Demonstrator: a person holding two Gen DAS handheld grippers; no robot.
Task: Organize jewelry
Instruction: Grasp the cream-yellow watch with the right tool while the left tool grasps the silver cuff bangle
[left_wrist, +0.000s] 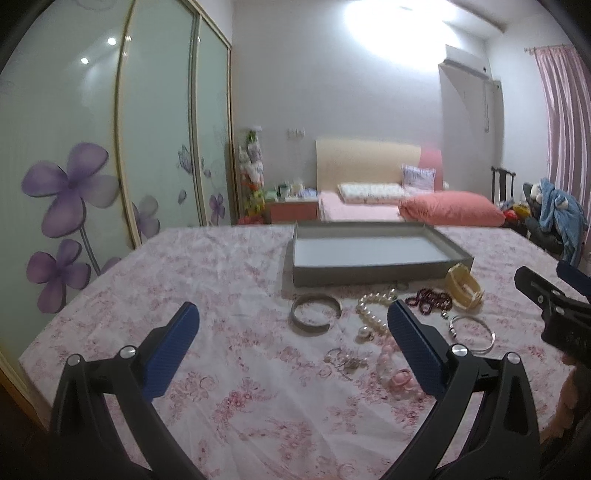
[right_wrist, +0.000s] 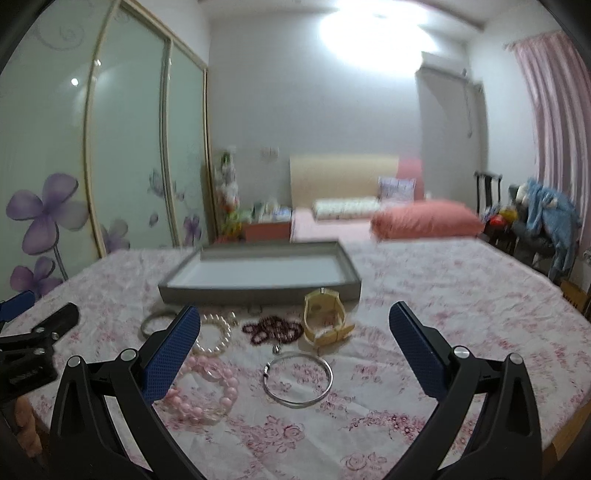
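Observation:
A shallow grey box (left_wrist: 373, 275) (right_wrist: 258, 293) stands on the floral tablecloth with nothing inside. In front of it lie a wide silver bangle (left_wrist: 315, 312) (right_wrist: 157, 320), a white pearl bracelet (left_wrist: 375, 306) (right_wrist: 218, 332), dark red beads (left_wrist: 428, 300) (right_wrist: 275, 331), a cream bangle (left_wrist: 464, 290) (right_wrist: 325, 321), a thin silver hoop (left_wrist: 474, 332) (right_wrist: 298, 380), pink beads (left_wrist: 397, 373) (right_wrist: 205, 387) and a small tangled chain (left_wrist: 345, 360). My left gripper (left_wrist: 293, 317) is open and empty, near the bangle and pearls. My right gripper (right_wrist: 293, 321) is open and empty, above the hoop.
The table (right_wrist: 461, 295) is covered with a pink floral cloth. The right gripper shows at the right edge of the left wrist view (left_wrist: 554, 306); the left gripper shows at the left edge of the right wrist view (right_wrist: 33, 343). A bed and a wardrobe stand behind.

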